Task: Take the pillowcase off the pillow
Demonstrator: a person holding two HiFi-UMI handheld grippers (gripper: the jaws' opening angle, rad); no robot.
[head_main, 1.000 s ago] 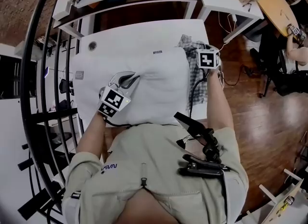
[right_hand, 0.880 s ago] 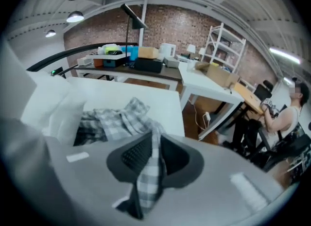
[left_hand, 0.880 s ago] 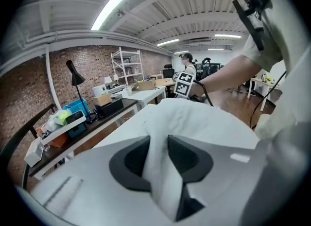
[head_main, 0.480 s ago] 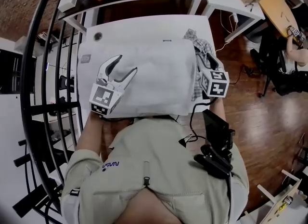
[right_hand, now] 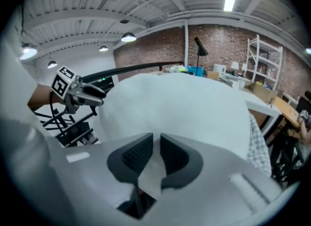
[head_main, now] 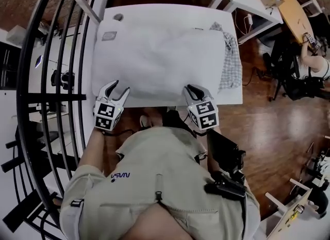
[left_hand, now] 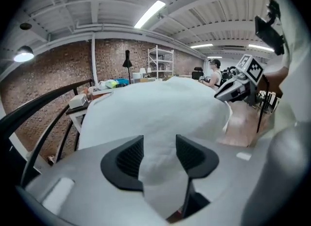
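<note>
Count from the head view.
- Desk (head_main: 165,14): one, white.
- Pillow (head_main: 154,53): one, inside one white pillowcase (head_main: 170,74).
- Checked cloth (head_main: 230,61): one, at the pillow's right end.
- Small round object (head_main: 118,17): one, at the desk's far left corner.
- Grey rectangular patch (head_main: 109,36): one.
- Tools: two, left tool (head_main: 118,88) and right tool (head_main: 192,90). Both sets of jaws are closing, with one fold of pillowcase between each pair.
- Seated person (head_main: 314,68): one, off right.

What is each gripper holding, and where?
The pillowcase, by its near edge. Both are closing: right gripper pinches it; left gripper has it between jaws not yet pressing.
</note>
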